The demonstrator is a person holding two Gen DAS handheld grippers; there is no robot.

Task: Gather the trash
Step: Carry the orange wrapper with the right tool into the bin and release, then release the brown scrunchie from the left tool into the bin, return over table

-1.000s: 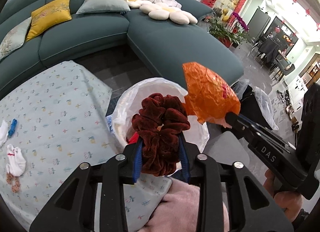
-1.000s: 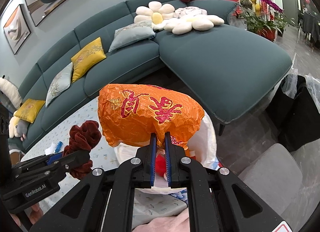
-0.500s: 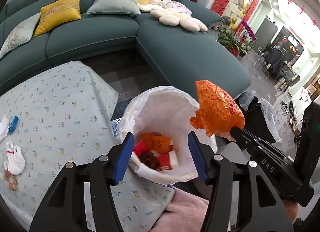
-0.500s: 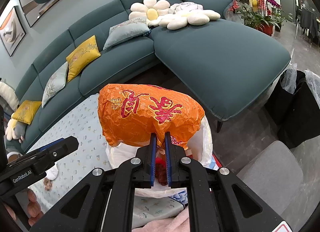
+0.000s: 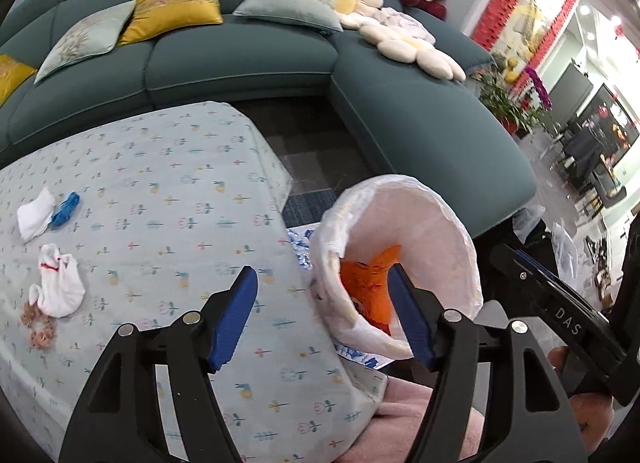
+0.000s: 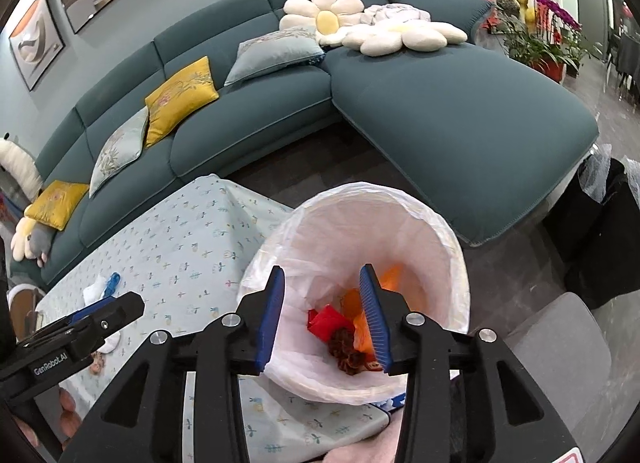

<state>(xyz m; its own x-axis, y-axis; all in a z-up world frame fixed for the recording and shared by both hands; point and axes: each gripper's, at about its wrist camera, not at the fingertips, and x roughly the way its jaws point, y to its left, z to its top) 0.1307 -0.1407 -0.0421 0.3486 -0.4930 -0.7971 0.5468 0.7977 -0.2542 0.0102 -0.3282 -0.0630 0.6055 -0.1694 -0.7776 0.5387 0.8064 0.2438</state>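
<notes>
Now both drops done: right gripper [image 6: 322,317] jaws just opened, empty, over lined bin [image 6: 448,231]; orange wrapper [image 6: 390,283] and dark red scrunchie [image 6: 344,343] inside. Left gripper [image 5: 322,317] also just opened wide, empty. Next: swing left over table [image 5: 160,191], approach white sock [image 5: 60,291] from above, close gently.

Bright, even indoor light; sharp centre; fisheye-bent, vignetted edges.

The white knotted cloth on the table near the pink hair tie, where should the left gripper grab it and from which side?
Grip the white knotted cloth at its gathered, red-tied top, coming from above with the open left gripper. It lies flat on the table, so only that bunched top offers something to pinch.
</notes>
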